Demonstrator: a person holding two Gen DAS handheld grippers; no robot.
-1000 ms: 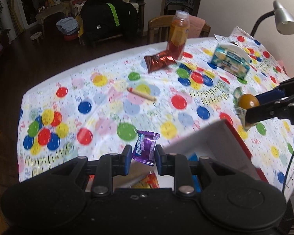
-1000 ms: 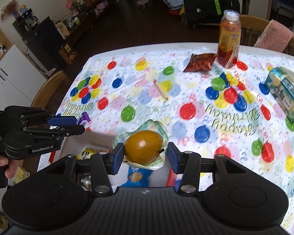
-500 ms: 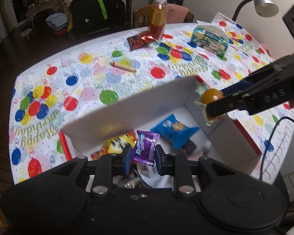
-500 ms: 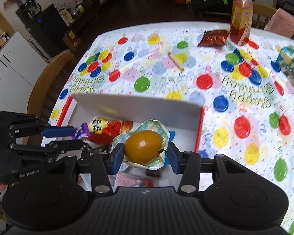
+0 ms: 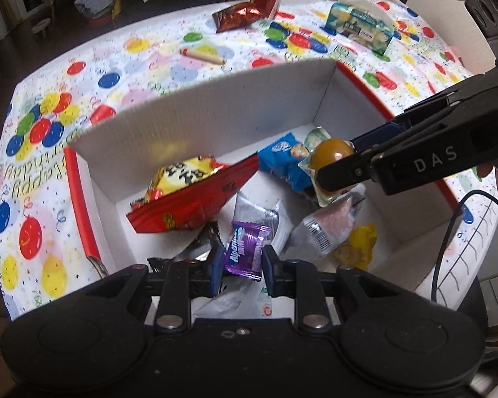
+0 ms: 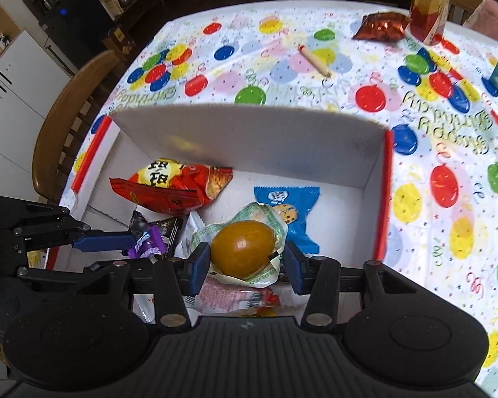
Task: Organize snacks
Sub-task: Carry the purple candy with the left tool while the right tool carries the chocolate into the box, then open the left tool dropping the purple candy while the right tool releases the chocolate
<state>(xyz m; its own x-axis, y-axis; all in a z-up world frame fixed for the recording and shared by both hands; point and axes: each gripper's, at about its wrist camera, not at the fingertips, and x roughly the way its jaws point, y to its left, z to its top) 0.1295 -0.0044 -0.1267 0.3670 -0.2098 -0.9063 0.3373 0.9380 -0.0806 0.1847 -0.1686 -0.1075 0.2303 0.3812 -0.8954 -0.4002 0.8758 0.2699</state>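
Both grippers hang over the open white snack box (image 5: 215,106). The left gripper (image 5: 240,262) is clamped on a purple Alpenliebe candy (image 5: 245,252), its long axis running up between the pads toward 12 o'clock. The right gripper (image 6: 245,260) squeezes a packaged brown egg (image 6: 240,252), its long axis lying crosswise, 9 to 3 o'clock. Each load sits directly above the box floor, with the red chip bag (image 6: 172,187) at 10 o'clock and the blue cookie pack (image 6: 290,210) at 1 o'clock of the egg. Judging by this, releasing would drop both snacks inside.
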